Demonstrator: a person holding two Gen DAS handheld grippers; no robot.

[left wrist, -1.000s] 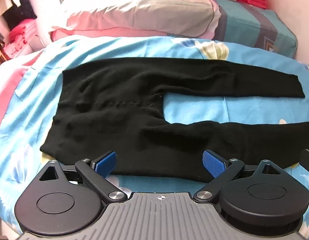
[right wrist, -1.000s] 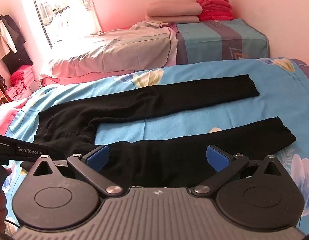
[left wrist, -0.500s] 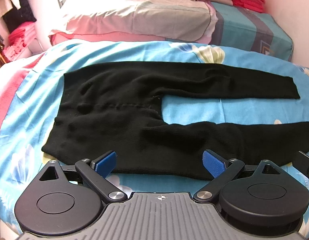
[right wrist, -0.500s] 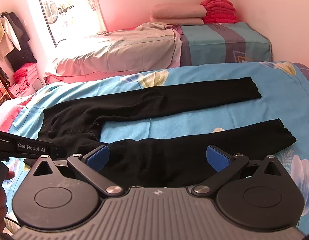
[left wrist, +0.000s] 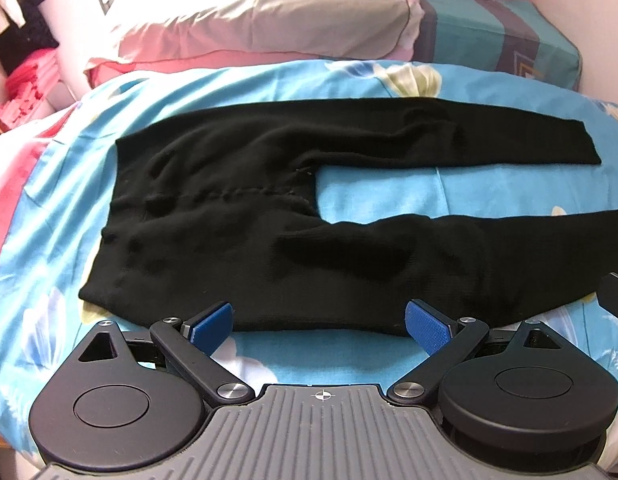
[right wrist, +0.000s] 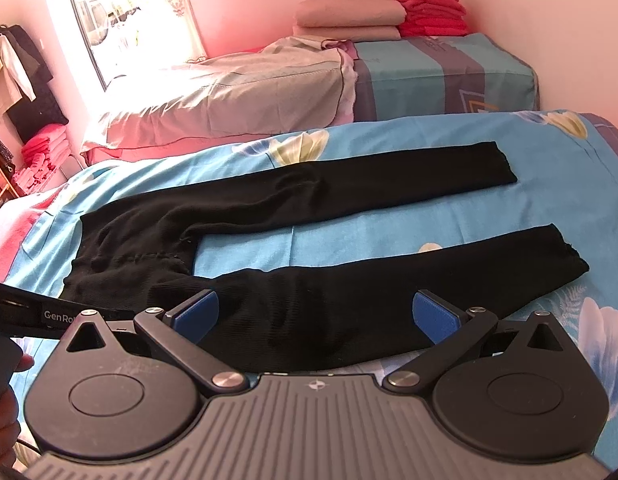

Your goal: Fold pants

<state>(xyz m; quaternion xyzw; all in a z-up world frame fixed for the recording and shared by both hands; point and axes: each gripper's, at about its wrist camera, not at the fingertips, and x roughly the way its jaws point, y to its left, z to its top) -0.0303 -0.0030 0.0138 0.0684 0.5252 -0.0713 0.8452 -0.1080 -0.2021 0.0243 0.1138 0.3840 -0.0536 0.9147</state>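
Note:
Black knit pants [left wrist: 237, 216] lie flat on a blue floral bedsheet [left wrist: 373, 192], waistband to the left, both legs spread apart and running right. My left gripper [left wrist: 319, 326] is open and empty, just in front of the near edge of the seat and near leg. My right gripper [right wrist: 315, 312] is open and empty over the near leg [right wrist: 349, 292], about mid-length. The far leg [right wrist: 349, 184] ends at a cuff on the right. The left gripper's body [right wrist: 29, 310] shows at the right wrist view's left edge.
A second bed with a grey-pink cover [right wrist: 229, 92] and striped blue sheet [right wrist: 441, 76] stands behind. Folded beige and red cloths [right wrist: 389, 16] are stacked on it. Clothes hang at the far left [right wrist: 17, 68]. Pink wall on the right.
Both grippers have drawn back and risen slightly, so the pants sit a little farther away in both views. The jaws have stayed open. The pants have not moved.

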